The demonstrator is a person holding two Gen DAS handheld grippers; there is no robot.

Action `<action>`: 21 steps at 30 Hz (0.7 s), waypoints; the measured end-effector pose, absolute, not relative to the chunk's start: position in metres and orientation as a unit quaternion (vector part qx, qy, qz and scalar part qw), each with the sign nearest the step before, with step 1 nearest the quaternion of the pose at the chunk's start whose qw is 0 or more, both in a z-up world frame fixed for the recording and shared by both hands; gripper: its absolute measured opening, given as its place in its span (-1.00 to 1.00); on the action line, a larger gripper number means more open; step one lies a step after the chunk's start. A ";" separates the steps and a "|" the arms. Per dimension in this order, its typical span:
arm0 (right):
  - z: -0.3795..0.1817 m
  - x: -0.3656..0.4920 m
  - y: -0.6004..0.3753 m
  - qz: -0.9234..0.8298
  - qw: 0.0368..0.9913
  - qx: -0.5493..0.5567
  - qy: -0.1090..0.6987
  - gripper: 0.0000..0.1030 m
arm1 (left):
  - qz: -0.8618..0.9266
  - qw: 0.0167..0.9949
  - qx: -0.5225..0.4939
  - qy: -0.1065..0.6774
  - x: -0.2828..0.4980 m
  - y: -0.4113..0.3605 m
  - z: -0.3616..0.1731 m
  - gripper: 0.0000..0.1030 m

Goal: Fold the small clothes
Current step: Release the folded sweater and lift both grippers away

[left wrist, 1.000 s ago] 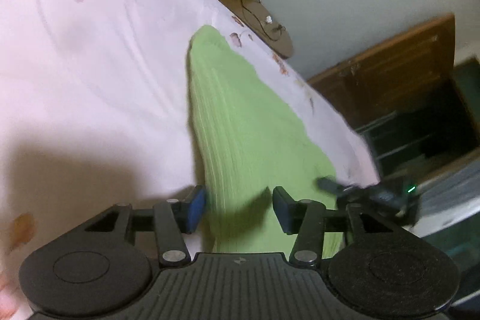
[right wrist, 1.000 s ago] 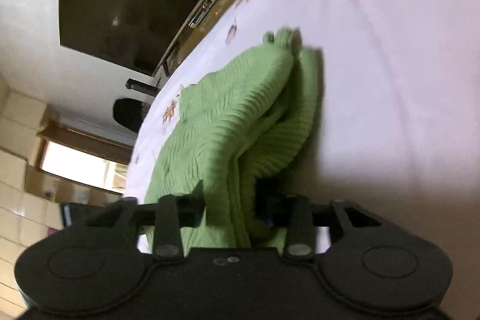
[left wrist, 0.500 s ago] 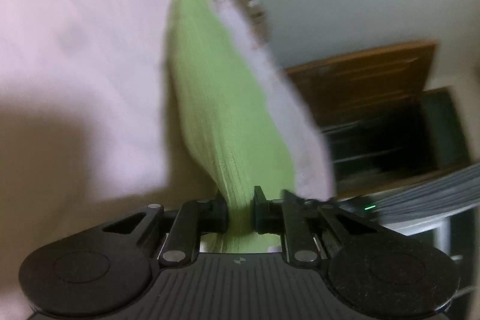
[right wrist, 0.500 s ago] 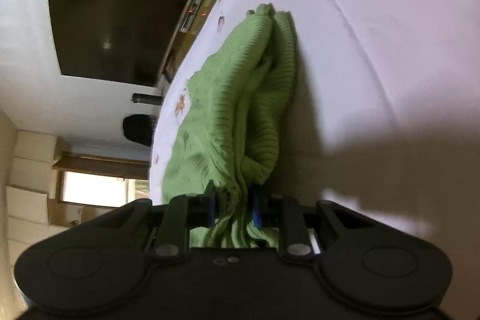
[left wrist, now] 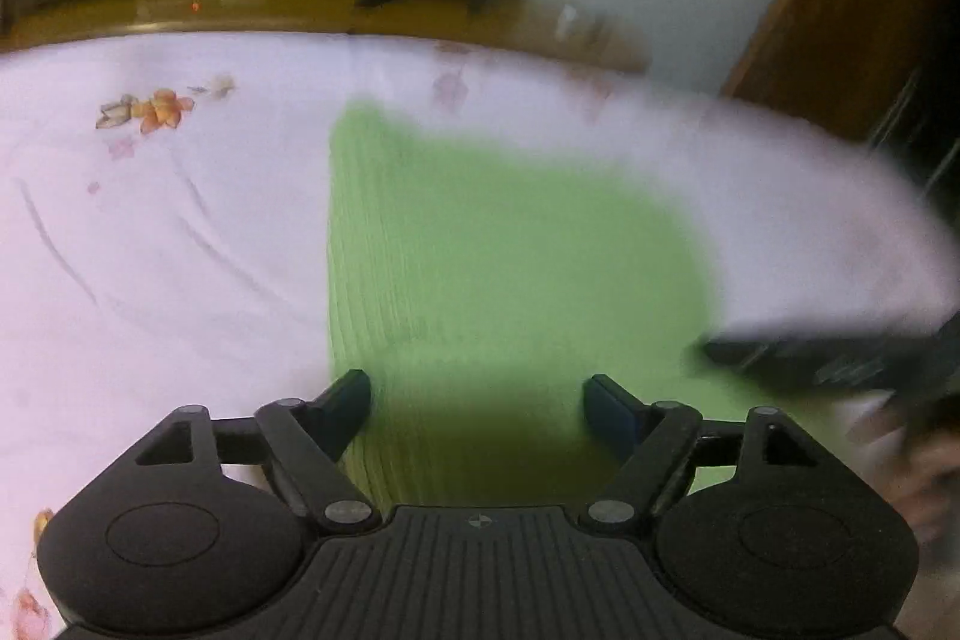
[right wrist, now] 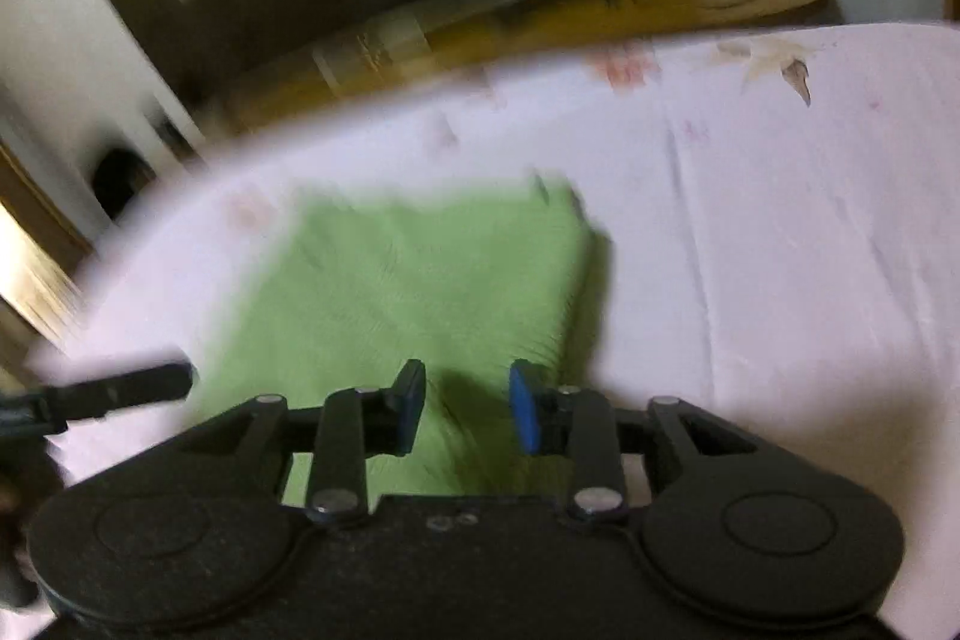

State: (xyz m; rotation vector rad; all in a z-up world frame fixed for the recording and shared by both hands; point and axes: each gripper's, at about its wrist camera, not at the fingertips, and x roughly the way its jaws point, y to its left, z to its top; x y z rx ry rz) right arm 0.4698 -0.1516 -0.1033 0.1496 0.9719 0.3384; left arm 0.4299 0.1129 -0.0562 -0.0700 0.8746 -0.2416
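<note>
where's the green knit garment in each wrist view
Left wrist: the green knit garment fills the centre, lying flat on the pink sheet, running down between the open left gripper.
Right wrist: centre-left, flat, ahead of the open right gripper.
Shared landmark: the wooden ledge beyond the sheet's far edge.

Your left wrist view looks down close over the green knit garment (left wrist: 498,268) on the bed sheet (left wrist: 180,232); your right wrist view faces it beside, sharing garment (right wrist: 408,280) and sheet (right wrist: 780,250).
</note>
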 end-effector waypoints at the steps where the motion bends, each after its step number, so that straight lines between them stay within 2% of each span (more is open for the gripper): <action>1: -0.112 0.467 -0.147 0.156 0.868 0.049 0.469 -0.26 | -0.103 0.900 -0.023 0.423 0.429 0.112 -0.058 0.90; 3: -0.109 0.464 -0.149 0.136 0.872 0.040 0.469 -0.04 | -0.082 0.896 -0.055 0.432 0.426 0.122 -0.047 0.90; 5: -0.094 0.451 -0.159 0.126 0.875 0.055 0.464 0.03 | -0.074 0.912 -0.038 0.402 0.408 0.126 -0.028 0.91; 7: -0.070 0.422 -0.166 0.127 0.896 0.043 0.423 0.54 | -0.074 0.922 -0.021 0.379 0.374 0.134 -0.012 0.98; 11: -0.034 0.369 -0.182 0.131 0.911 0.054 0.386 0.57 | -0.059 0.932 -0.013 0.358 0.322 0.139 0.020 1.00; 16: -0.002 0.307 -0.183 0.128 0.917 0.065 0.372 0.79 | -0.048 0.942 -0.023 0.332 0.251 0.139 0.045 1.00; 21: 0.014 0.256 -0.179 0.124 0.933 0.059 0.332 0.80 | -0.046 0.949 -0.030 0.311 0.179 0.133 0.062 1.00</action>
